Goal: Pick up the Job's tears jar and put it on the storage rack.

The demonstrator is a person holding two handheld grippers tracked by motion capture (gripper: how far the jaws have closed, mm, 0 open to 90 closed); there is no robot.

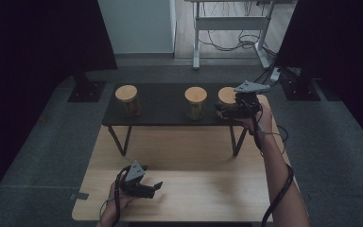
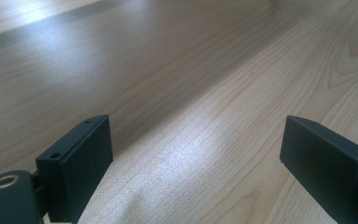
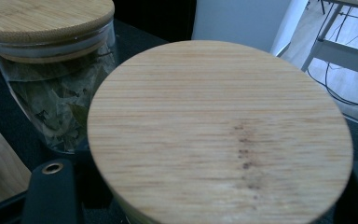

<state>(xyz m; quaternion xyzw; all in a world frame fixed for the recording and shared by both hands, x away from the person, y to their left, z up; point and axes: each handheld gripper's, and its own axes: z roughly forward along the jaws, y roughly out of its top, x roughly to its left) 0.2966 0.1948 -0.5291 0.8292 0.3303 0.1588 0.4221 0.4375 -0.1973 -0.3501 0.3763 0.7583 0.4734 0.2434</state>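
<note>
Standing at the right end of the black shelf, the rightmost jar is the one in hand: the right gripper is closed around it, just below its round bamboo lid. In the right gripper view that lid sits squarely between the two black jaws, whose tips rise at the bottom corners of the picture, one on each side of the lid, with the glass body hidden beneath the wood. The jaws stand narrow and clamp the jar from the side, the gripper lying roughly level with the shelf top.

Just beside it in that view stands the middle jar, a glass jar with its own bamboo lid and dried leaves visible through the wall. From the high view this middle jar is near the centre of the shelf, and a third lidded jar stands well apart at the left end.

The shelf rests on slim dark legs at the far part of a light wooden table. Near the table's front edge the left gripper lies low over the bare wood, well apart from the jars. Its jaws stand wide, with nothing but wood grain between them.
</note>
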